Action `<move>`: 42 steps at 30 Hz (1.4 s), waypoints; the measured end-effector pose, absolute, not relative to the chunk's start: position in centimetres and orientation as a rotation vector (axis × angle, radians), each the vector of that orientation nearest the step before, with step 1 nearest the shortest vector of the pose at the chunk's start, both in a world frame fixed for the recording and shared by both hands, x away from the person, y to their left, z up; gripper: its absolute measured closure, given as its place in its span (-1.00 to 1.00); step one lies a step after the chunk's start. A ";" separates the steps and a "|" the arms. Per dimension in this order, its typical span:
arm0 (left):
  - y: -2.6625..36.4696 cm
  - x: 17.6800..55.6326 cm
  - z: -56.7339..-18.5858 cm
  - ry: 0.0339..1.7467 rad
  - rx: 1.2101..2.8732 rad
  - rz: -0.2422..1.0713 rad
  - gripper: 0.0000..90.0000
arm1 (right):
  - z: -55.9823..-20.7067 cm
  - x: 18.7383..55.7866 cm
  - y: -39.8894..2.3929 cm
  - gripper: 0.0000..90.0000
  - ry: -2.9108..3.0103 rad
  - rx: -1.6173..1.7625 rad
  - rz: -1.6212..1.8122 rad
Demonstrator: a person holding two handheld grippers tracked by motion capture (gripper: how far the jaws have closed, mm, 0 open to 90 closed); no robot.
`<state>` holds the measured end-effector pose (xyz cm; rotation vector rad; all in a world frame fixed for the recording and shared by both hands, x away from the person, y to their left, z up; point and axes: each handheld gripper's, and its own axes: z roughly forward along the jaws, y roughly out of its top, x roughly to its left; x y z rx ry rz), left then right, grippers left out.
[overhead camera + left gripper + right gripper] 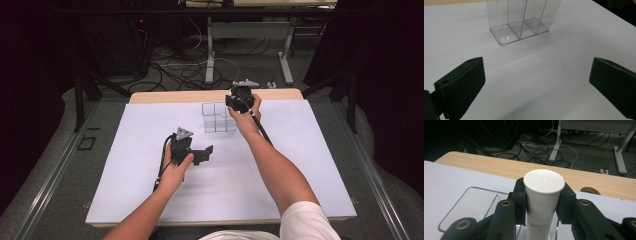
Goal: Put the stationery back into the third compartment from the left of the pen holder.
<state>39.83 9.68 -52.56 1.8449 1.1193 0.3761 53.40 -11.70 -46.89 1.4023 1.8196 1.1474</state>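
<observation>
The right tool point(543, 202), pinching a light, stiff, probably slick white tube point(543, 195) just below its cap, hovers over the clear organizer point(469, 205); left tool point(536, 85) spread.

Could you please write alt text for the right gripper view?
The right gripper is shut on an upright white tube, cap end up, above a clear plastic organizer on white paper, with the table's wooden edge beyond.
</observation>
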 end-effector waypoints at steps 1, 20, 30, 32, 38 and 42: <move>9.7 39.8 -52.6 1.119 1.846 0.376 -0.99 | -47.0 53.4 -11.7 0.46 1.830 1.399 1.143; 9.7 39.9 -52.8 1.126 1.859 0.365 -0.99 | -46.6 52.3 -12.3 -0.25 1.837 1.421 1.170; 10.1 40.2 -52.8 1.134 1.863 0.375 -0.99 | -46.0 50.4 -13.2 -0.63 1.881 1.396 1.202; 10.2 40.3 -52.9 1.135 1.856 0.382 -0.99 | -45.9 50.0 -13.5 -0.67 1.898 1.392 1.196; 10.6 40.4 -52.8 1.143 1.859 0.381 -0.99 | -45.8 48.5 -14.4 -0.72 1.943 1.384 1.171; 10.7 40.4 -52.7 1.149 1.858 0.388 -0.99 | -45.9 47.4 -15.3 -0.85 1.964 1.393 1.176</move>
